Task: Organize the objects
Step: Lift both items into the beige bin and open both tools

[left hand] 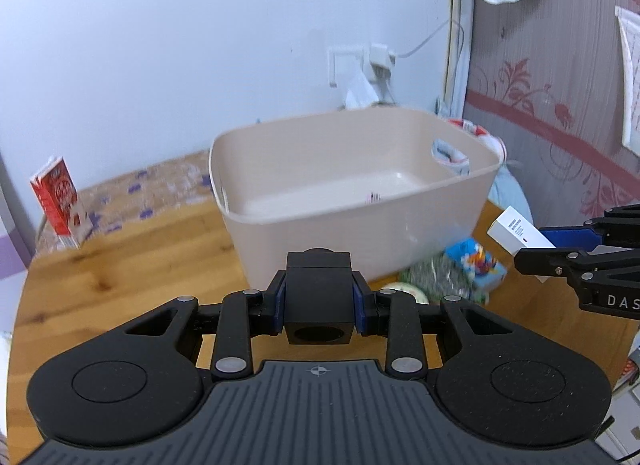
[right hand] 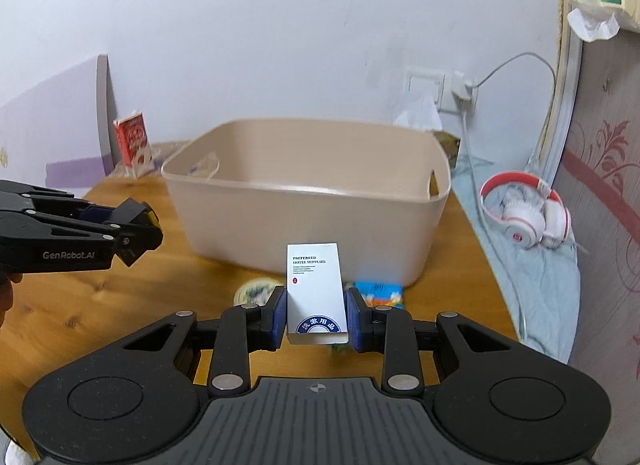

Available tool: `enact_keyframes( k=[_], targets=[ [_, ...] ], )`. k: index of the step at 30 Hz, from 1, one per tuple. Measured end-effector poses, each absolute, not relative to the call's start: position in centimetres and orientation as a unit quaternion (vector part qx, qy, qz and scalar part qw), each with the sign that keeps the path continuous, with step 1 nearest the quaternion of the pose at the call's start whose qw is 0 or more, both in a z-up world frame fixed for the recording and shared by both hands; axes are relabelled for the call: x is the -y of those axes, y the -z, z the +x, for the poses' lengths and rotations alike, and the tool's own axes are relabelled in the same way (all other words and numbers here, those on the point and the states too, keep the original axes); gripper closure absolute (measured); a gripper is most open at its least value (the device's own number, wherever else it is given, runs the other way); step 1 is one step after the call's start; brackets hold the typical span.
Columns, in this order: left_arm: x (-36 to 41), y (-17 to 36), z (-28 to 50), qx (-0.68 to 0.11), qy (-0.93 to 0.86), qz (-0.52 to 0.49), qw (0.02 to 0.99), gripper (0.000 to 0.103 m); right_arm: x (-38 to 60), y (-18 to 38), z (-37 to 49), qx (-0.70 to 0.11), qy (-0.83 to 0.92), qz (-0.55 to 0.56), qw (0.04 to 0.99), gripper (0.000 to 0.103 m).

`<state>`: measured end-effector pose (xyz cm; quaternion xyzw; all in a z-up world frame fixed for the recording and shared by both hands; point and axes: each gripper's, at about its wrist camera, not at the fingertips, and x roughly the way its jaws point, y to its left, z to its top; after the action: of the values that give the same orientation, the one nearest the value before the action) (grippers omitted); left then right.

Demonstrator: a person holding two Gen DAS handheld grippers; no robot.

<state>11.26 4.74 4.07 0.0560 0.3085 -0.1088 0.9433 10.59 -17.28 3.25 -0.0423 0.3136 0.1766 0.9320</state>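
Note:
My left gripper (left hand: 319, 299) is shut on a black cube-shaped block (left hand: 319, 289) and holds it above the wooden table in front of the beige plastic bin (left hand: 320, 233). My right gripper (right hand: 317, 315) is shut on a white hotel-supplies box (right hand: 316, 289), held upright in front of the bin (right hand: 312, 225). In the left wrist view the right gripper (left hand: 560, 249) and its white box (left hand: 520, 231) show at the right. In the right wrist view the left gripper (right hand: 136, 225) shows at the left. The bin holds almost nothing; a small item (left hand: 374, 197) lies at its bottom.
On the round wooden table (right hand: 100, 305) by the bin's front lie a blue packet (right hand: 378, 293), a round tin (right hand: 256, 291) and a green packet (left hand: 436, 277). A red carton (left hand: 58, 201) stands far left. White-red headphones (right hand: 524, 217) lie on bedding at right.

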Motion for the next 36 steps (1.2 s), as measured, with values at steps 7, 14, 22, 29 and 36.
enact_keyframes(
  k=[7, 14, 22, 29, 36],
  targets=[
    [-4.5, -7.1, 13.0, -0.276, 0.11, 0.056, 0.953, 0.071, 17.4, -5.6, 12.4, -0.286, -0.175, -0.036, 0.941, 0.073],
    [-4.1, -8.2, 17.2, -0.269, 0.096, 0.057, 0.957, 0.071, 16.7, -7.3, 15.9, -0.269, -0.174, -0.03, 0.947, 0.073],
    [-3.7, -5.7, 23.8, -0.307, 0.077, 0.062, 0.947, 0.071, 15.5, -7.4, 21.2, -0.274, -0.167, -0.048, 0.946, 0.073],
    [-3.1, -2.7, 27.6, -0.348, 0.058, 0.073, 0.933, 0.071, 14.2, -6.0, 25.6, -0.311, -0.174, -0.066, 0.932, 0.073],
    [-2.5, -1.5, 28.2, -0.37, 0.059, 0.08, 0.924, 0.069, 13.1, -4.4, 28.2, -0.348, -0.164, -0.094, 0.918, 0.061]
  ],
)
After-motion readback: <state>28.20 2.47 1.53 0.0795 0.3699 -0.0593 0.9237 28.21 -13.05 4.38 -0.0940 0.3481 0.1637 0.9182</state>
